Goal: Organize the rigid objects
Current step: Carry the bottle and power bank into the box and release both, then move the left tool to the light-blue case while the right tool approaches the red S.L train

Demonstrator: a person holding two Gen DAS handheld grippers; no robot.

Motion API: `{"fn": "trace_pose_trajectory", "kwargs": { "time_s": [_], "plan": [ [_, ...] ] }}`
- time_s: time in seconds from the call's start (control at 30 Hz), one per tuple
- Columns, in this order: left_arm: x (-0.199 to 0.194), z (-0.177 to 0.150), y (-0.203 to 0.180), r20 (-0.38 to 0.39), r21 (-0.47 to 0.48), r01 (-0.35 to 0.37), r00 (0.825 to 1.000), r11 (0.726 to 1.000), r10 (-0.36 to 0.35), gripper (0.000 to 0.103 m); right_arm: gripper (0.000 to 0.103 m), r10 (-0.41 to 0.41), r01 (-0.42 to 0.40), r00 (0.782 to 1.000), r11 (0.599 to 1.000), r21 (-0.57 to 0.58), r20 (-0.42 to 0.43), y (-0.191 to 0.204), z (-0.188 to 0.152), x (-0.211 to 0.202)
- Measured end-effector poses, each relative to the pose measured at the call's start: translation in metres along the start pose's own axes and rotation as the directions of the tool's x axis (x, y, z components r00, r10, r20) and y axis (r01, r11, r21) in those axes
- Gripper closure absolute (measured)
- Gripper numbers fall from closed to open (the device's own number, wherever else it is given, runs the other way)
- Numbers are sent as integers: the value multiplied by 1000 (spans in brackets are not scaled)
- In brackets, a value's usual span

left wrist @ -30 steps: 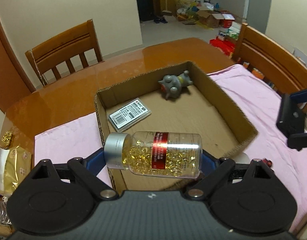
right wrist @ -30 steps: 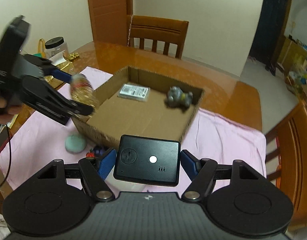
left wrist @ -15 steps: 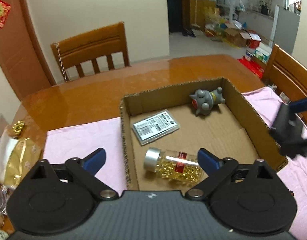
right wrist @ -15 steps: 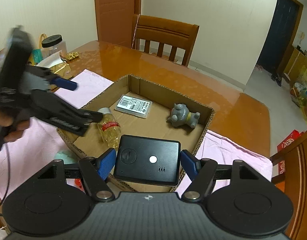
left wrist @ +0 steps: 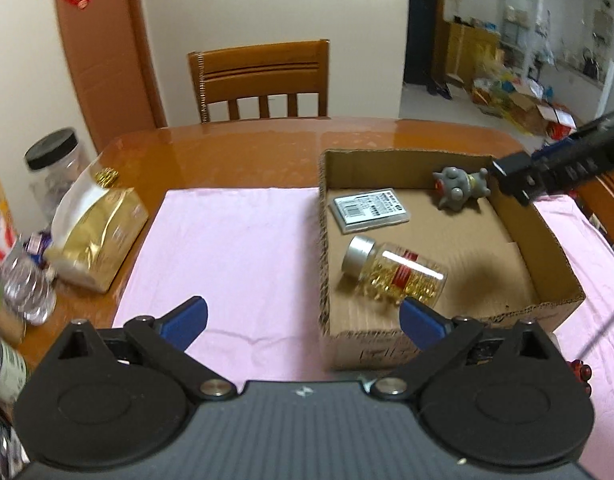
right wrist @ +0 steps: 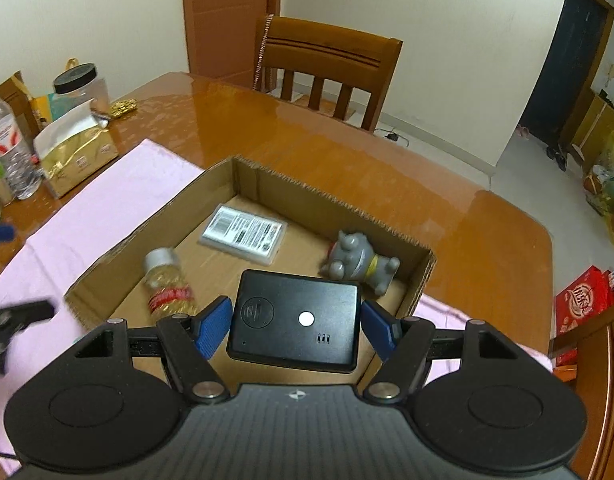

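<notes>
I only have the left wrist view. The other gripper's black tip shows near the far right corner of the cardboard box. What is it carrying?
Observer: The right gripper is shut on a flat black device with a white dot on its top face. Its blue pads press the device's two short sides.
Operator: Where does it sit relative to the things in the box?
Observer: In the right wrist view, it hangs in front of the cardboard box, between the pill bottle on its left and the grey toy on its right.
Operator: Is it touching either one?
Observer: I cannot tell; the device hides the box floor directly behind it.
</notes>
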State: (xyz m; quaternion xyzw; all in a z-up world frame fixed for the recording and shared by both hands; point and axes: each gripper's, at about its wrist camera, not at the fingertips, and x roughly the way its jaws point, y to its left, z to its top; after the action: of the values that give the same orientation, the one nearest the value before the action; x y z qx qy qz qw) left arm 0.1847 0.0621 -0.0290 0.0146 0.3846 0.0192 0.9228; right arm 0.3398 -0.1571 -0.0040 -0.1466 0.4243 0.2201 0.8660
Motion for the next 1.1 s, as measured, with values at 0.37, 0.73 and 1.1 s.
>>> {"fn": "trace_pose_trajectory", "kwargs": {
  "time_s": [0.37, 0.73, 1.1],
  "plan": [
    [-9, -27, 6, -36, 0, -79, 996, 997, 79, 1, 0, -47, 45, 998, 998, 35, 44, -2, -3, -7],
    [-16, -34, -3, -36, 6, -45, 998, 999, 46, 1, 0, -82, 77, 995, 993, 88, 52, 14, -50, -46],
    [-17, -46, -1, -56, 0, -10, 998, 1000, 10, 1, 0, -111, 116, 992, 986, 119, -53, 21, -144, -55]
  ]
}}
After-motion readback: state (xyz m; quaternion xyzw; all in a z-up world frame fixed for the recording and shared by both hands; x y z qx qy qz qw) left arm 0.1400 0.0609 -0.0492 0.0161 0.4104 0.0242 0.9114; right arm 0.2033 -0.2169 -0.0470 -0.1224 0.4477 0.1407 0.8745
